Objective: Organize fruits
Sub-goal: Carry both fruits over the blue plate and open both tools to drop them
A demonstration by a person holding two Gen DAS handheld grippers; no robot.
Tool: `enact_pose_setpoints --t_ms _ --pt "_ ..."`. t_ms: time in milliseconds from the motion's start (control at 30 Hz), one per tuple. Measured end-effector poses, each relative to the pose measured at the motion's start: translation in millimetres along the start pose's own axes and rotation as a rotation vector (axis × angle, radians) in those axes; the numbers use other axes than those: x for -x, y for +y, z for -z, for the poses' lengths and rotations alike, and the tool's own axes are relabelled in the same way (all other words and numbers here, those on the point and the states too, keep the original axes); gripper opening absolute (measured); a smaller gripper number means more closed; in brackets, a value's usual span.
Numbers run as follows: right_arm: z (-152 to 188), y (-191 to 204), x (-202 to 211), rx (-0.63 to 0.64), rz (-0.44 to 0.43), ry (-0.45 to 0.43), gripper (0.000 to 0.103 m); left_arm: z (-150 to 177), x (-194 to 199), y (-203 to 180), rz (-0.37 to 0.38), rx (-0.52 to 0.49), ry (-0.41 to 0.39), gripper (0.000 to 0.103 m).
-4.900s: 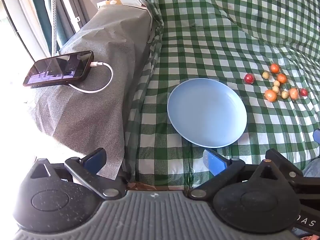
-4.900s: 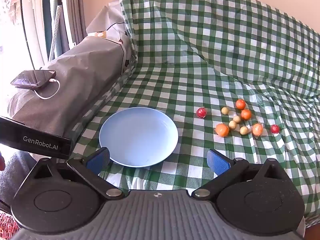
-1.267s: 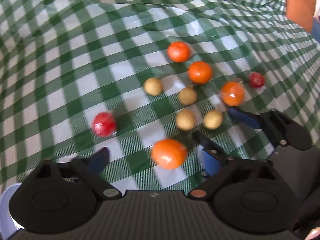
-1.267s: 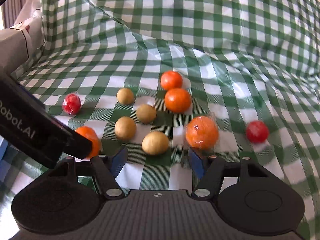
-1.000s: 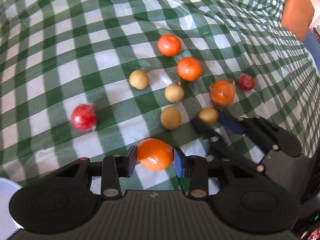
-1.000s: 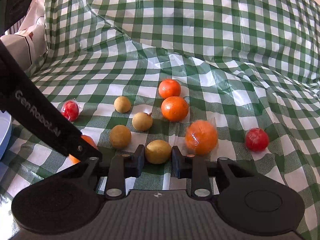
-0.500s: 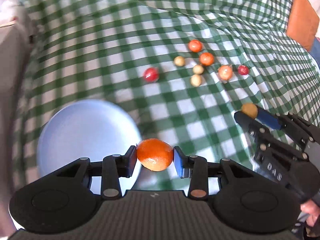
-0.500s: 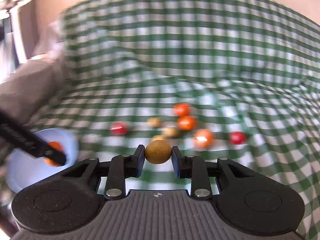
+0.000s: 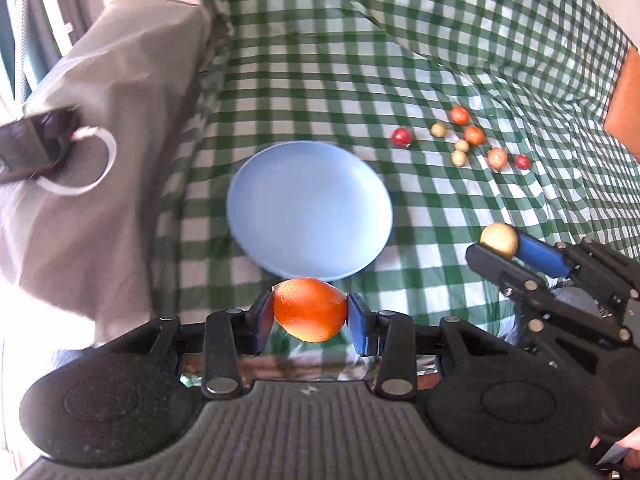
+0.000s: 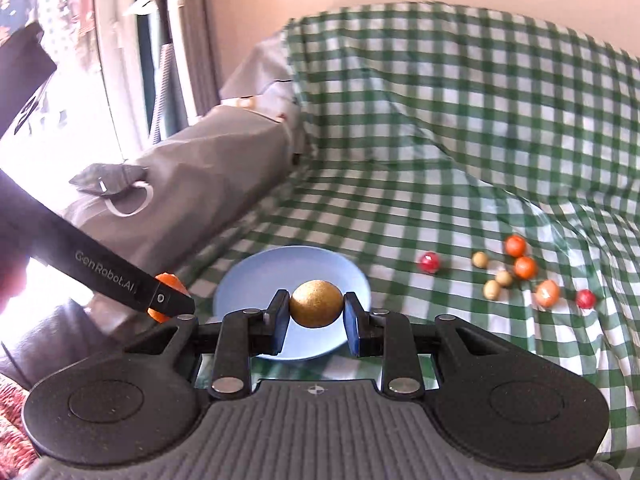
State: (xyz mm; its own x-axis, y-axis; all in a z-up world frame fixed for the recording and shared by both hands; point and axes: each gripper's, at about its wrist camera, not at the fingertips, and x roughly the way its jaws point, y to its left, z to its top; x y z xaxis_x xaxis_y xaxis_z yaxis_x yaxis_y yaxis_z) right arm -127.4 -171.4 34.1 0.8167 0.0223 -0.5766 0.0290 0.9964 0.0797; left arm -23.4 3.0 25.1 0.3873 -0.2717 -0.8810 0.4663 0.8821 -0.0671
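Note:
My left gripper point(image 9: 310, 318) is shut on an orange point(image 9: 310, 309) and holds it in the air at the near edge of the blue plate point(image 9: 310, 208). My right gripper point(image 10: 316, 322) is shut on a tan round fruit point(image 10: 316, 303) above the plate's near side point(image 10: 248, 284); the right gripper also shows in the left wrist view point(image 9: 506, 248). Several small fruits, orange, tan and red, lie on the green checked cloth to the right of the plate point(image 9: 464, 140) point(image 10: 516, 272). The plate holds nothing.
A grey covered armrest point(image 9: 112, 128) stands left of the plate, with a phone point(image 9: 32, 144) and its white cable on it. The checked cloth point(image 10: 460, 120) rises up a backrest behind. An orange cushion point(image 9: 624, 104) is at far right.
Both grippers shut on their fruits, lifted them off the cloth and carried them left and back toward the plate. Both now hang near the plate's near edge.

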Motion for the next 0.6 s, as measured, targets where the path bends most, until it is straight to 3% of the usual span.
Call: enact_pose_setpoints --t_ms 267,600 --pt "3.2 41.7 7.6 0.04 -0.008 0.036 0.03 22.6 8.0 20.5 0.008 0.029 -0.038 0.043" --pt "0.9 53.3 4.2 0.087 0.008 0.056 0.03 23.2 8.9 29.5 0.029 0.058 -0.062 0.043"
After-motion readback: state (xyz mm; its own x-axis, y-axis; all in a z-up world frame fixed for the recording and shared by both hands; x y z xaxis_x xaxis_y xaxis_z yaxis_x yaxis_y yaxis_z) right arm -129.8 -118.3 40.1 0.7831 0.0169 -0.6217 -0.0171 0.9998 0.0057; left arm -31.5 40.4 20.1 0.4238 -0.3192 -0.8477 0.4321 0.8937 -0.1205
